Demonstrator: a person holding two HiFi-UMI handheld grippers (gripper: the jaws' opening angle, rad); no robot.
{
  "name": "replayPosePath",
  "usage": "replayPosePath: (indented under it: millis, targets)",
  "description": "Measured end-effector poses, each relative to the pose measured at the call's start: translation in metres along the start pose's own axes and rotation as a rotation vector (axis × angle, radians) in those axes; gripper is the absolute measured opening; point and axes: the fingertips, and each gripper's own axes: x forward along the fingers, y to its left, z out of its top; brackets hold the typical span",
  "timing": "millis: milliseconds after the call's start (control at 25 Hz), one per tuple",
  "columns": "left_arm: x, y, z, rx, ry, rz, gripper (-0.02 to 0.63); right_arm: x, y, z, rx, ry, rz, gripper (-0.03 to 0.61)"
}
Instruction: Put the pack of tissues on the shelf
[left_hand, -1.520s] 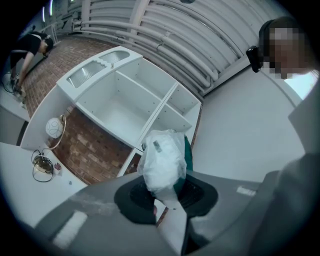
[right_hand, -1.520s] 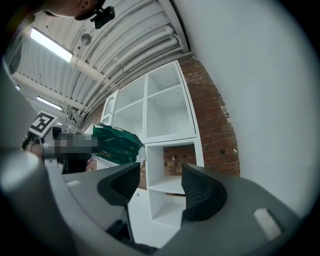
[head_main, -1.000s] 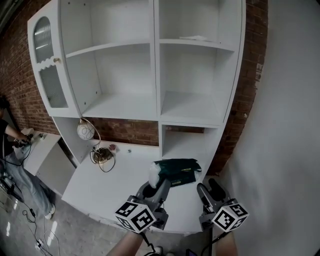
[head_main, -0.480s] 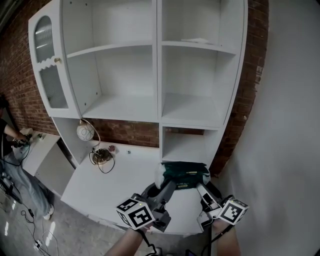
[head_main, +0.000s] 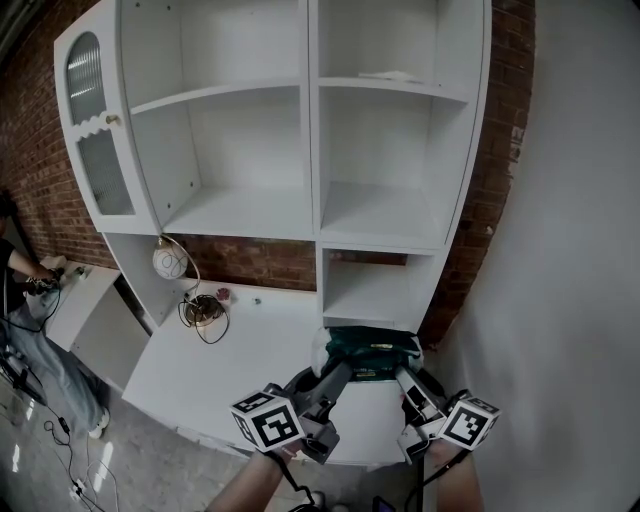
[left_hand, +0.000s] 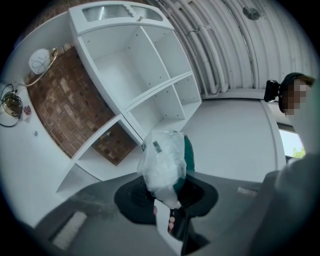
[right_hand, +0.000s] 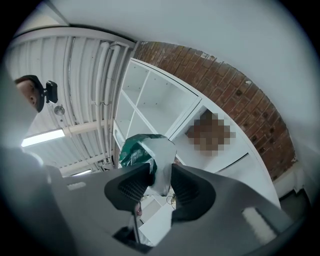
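Jaws of the right gripper (head_main: 405, 380) had just closed on the pack (head_main: 372, 348) at five o'clock of the surface (head_main: 230, 360), the left gripper (head_main: 325, 368) clamping its other end, seemingly ready for the shelf (head_main: 375, 225).

the pack of tissues (head_main: 368, 353) hangs over the counter (head_main: 235, 362), before the lowest compartment (head_main: 368, 290) of the shelf (head_main: 312, 150); cables (head_main: 203, 313) lie left.

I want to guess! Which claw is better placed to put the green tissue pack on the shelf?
Probably left. The left claw is clamped on the green plastic-wrapped tissue pack; the right claw has just been closing, with the wrapper between its pads. The white shelf cubby is straight ahead.
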Motion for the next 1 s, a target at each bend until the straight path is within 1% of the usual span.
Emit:
replayPosePath:
  millis: [120, 280, 400, 480, 640, 720, 840, 1000]
  targets:
    - [0.001, 0.0, -0.003, 0.003, 0.016, 0.008, 0.098, -0.004, 0.0, 0.001, 0.002, 0.003, -0.003, 0.116]
    - [0.004, 0.0, -0.004, 0.014, 0.016, 0.025, 0.098, -0.006, 0.0, 0.002, -0.001, 0.0, -0.016, 0.09]
    - [0.006, -0.001, 0.0, 0.053, 0.013, 0.043, 0.103, -0.005, 0.002, 0.007, 0.019, -0.023, -0.038, 0.081]
    - [0.008, -0.003, 0.003, 0.091, 0.009, 0.055, 0.108, -0.003, 0.008, 0.012, 0.036, -0.045, -0.031, 0.078]
    - [0.011, -0.009, 0.01, 0.18, 0.005, 0.067, 0.124, -0.001, 0.016, 0.019, 0.06, -0.07, -0.015, 0.075]
    - [0.012, -0.011, 0.012, 0.234, 0.012, 0.075, 0.144, -0.002, 0.017, 0.022, 0.061, -0.074, -0.016, 0.075]
    - [0.014, -0.014, 0.011, 0.339, 0.039, 0.096, 0.198, -0.004, 0.016, 0.026, 0.061, -0.07, -0.019, 0.075]
    - [0.017, -0.016, 0.009, 0.516, 0.083, 0.143, 0.282, -0.006, 0.017, 0.033, 0.06, -0.06, -0.01, 0.075]
